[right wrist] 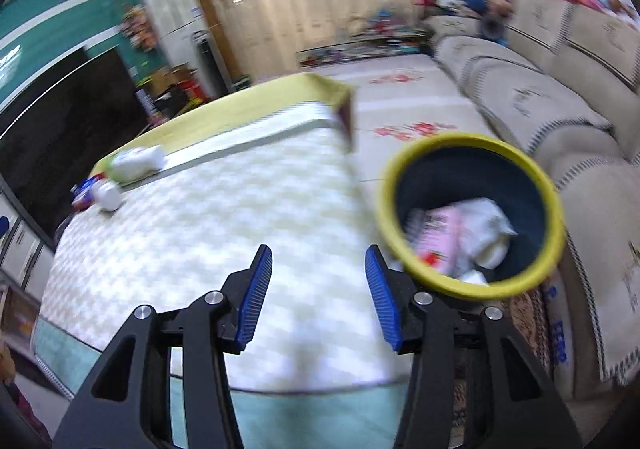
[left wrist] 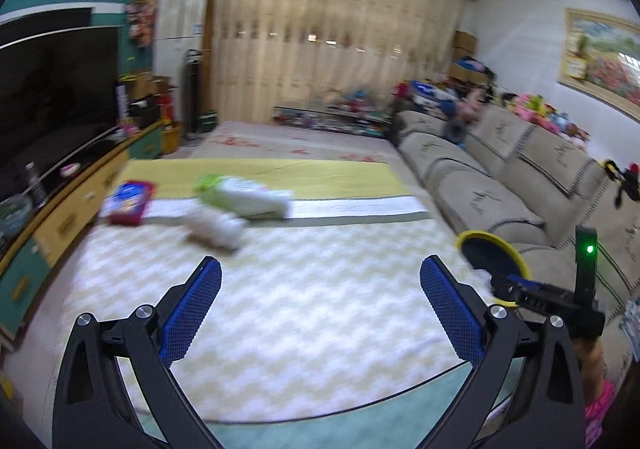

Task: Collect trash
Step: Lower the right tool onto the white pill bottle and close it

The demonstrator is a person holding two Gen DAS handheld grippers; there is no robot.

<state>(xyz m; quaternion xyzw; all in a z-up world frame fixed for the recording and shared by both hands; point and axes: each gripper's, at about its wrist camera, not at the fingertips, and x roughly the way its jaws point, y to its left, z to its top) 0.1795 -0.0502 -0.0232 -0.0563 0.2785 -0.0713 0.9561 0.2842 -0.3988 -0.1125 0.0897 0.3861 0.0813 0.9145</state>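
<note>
Three scraps are lying far across the desk (left wrist: 280,289): red packet (left wrist: 128,203), white wad (left wrist: 214,229), green-white bag (left wrist: 244,197). Both tools, left tool (left wrist: 320,313) and right tool (right wrist: 318,297), are released, carrying nothing. You are risking knocking the bin (right wrist: 470,215) beside the right one, spilling it.

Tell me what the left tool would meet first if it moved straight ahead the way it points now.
Probably the white crumpled trash on the mat. The open left tool holds nothing; the green-white packet lies just behind. Blur makes depth uncertain.
</note>
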